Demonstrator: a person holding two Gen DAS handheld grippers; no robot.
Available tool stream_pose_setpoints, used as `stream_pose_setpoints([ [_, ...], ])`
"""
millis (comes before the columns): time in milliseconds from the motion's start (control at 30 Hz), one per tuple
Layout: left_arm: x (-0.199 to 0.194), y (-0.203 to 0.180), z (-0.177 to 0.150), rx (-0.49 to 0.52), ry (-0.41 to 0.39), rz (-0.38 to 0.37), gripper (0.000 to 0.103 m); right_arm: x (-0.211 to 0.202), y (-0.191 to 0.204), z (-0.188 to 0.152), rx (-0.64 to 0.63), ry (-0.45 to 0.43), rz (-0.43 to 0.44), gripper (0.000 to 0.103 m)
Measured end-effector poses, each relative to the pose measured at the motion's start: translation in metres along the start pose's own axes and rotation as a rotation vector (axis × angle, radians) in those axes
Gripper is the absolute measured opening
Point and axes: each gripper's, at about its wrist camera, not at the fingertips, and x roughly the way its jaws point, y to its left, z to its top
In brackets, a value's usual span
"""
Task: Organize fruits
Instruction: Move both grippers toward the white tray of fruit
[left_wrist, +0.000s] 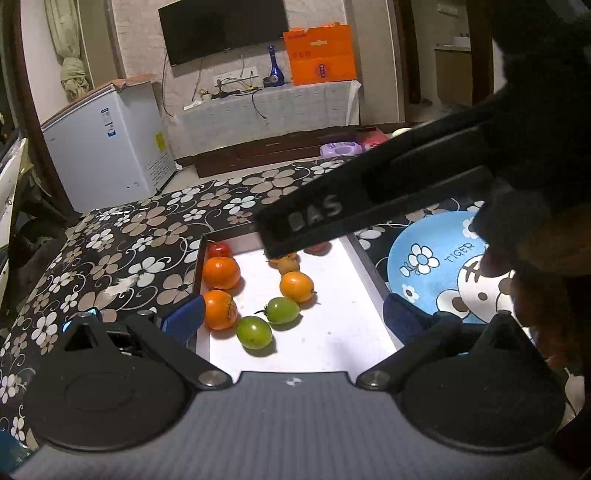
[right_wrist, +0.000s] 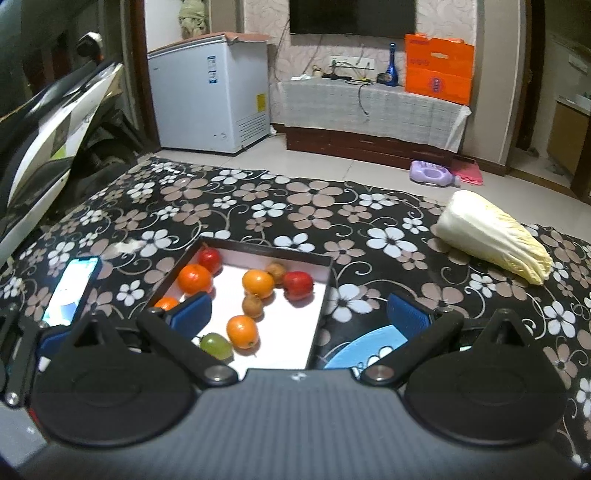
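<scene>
Jaws wide over tray's (right_wrist: 325, 284) mixed fruits (right_wrist: 242, 331).

The room is being lit dimly by warm indoor light, and both views are being rendered soft and slightly grainy. The white floor of the tray (left_wrist: 332, 332) ahead of the fingers is being blown out to near-pure white — glare is swallowing its texture — while short soft shadows are being cast beneath the fruits (right_wrist: 242, 331). A phone screen (right_wrist: 70, 291) to the left of the right tool is being overexposed to pale blue. Straight lines are being bent by fisheye distortion toward the frame edges, and corners are being darkened by vignetting. A dark tool body (left_wrist: 369, 206) crossing close before the left lens is being blurred — its lettering is barely being resolved.
</scene>
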Motion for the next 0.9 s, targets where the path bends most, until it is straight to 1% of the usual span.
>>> stream_pose_setpoints([
  [367,0.002,0.002,-0.003,0.025,0.009,-0.006,0.103,0.004,0.009,0.000,-0.028,0.004,0.045,0.103],
  [467,0.003,0.002,-0.004,0.029,0.009,0.002,0.103,0.004,0.012,-0.001,-0.043,0.006,0.057,0.103],
  [733,0.007,0.006,-0.005,0.003,0.042,0.001,0.103,0.009,0.017,-0.003,-0.097,0.005,0.105,0.103],
  [900,0.005,0.011,-0.005,-0.015,0.036,-0.006,0.103,0.009,0.018,-0.004,-0.115,-0.007,0.128,0.103],
])
